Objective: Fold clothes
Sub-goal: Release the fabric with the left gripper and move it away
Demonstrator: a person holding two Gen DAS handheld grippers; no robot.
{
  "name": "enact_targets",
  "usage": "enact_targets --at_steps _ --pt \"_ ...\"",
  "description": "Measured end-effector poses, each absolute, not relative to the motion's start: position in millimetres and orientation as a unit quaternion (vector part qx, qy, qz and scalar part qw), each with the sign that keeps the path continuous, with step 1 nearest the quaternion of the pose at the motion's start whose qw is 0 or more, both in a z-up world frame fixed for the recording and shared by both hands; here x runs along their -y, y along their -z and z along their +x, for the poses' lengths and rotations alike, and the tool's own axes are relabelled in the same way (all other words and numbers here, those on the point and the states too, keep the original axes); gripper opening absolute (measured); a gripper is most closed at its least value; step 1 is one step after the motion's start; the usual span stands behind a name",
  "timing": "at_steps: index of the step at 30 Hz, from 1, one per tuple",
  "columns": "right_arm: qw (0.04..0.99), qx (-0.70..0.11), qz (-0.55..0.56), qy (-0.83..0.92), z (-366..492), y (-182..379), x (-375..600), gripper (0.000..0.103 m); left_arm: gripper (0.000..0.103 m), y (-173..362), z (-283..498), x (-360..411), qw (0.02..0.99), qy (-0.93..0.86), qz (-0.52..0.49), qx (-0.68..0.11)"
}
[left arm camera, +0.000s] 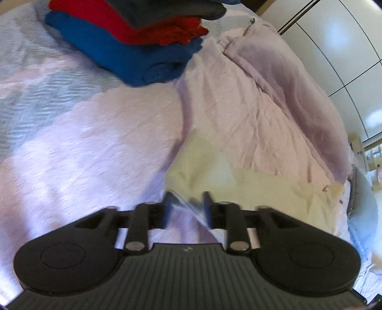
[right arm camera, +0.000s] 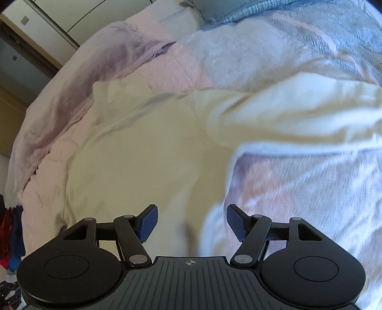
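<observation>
Our left hand-held gripper (left arm camera: 188, 209) has its two fingers partly apart, and a fold of pale fabric edge runs up between them; the view there is blurred, so we cannot tell whether the pads actually pinch the cloth. Just beyond the fingertips lies the cream garment (left arm camera: 250, 188), spread flat on the bed (left arm camera: 83, 147), with a pink garment (left arm camera: 250, 107) overlapping its far side and rumpled toward the bed's right edge. Farther off, at the top of the left wrist view, sits a stack of folded clothes (left arm camera: 133, 40): blue at the bottom, red above it, something dark on top.

Our right hand-held gripper (right arm camera: 192, 221) is released, its blue-padded fingers (right arm camera: 148, 221) spread wide and holding nothing. It hovers over the near edge of the cream garment (right arm camera: 143, 147), one finger above the cloth, the other above the bedspread (right arm camera: 298, 190). A sleeve (right arm camera: 298, 114) of the cream garment stretches off to the right across the pale pink and grey covering. The pink garment (right arm camera: 71, 95) lies along the cream one's left side, touching it. White cupboard doors (right arm camera: 71, 19) stand behind the bed.
</observation>
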State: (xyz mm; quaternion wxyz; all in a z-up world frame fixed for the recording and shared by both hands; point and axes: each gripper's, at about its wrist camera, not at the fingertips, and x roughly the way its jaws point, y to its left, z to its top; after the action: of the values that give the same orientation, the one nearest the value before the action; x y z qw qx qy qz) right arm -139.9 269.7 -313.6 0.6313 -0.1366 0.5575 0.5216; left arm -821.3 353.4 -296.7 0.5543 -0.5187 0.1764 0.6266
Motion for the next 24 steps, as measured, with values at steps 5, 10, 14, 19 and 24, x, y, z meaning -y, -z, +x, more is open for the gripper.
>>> enact_targets --at_steps 5,10,14,19,24 --pt "0.626 -0.56 -0.146 -0.522 -159.3 313.2 -261.5 0.067 0.059 279.7 -765.0 -328.1 0.622 -0.633 -0.29 -0.358" --pt "0.622 -0.57 -0.148 -0.516 -175.3 315.5 -255.0 0.067 0.063 330.7 -681.6 -313.1 0.678 -0.472 -0.012 -0.563" --pt "0.624 -0.568 -0.153 -0.515 -183.3 312.6 -248.2 0.067 0.016 361.4 -672.2 -316.1 0.679 -0.428 0.091 -0.589" --pt "0.628 -0.569 -0.154 -0.509 -187.0 310.1 -235.7 0.067 0.005 294.1 -755.1 -347.4 0.704 -0.593 -0.169 -0.352" --pt "0.631 -0.582 -0.139 -0.494 -193.4 312.5 -222.8 0.067 0.008 283.2 -876.6 -338.0 0.562 -0.732 -0.373 -0.094"
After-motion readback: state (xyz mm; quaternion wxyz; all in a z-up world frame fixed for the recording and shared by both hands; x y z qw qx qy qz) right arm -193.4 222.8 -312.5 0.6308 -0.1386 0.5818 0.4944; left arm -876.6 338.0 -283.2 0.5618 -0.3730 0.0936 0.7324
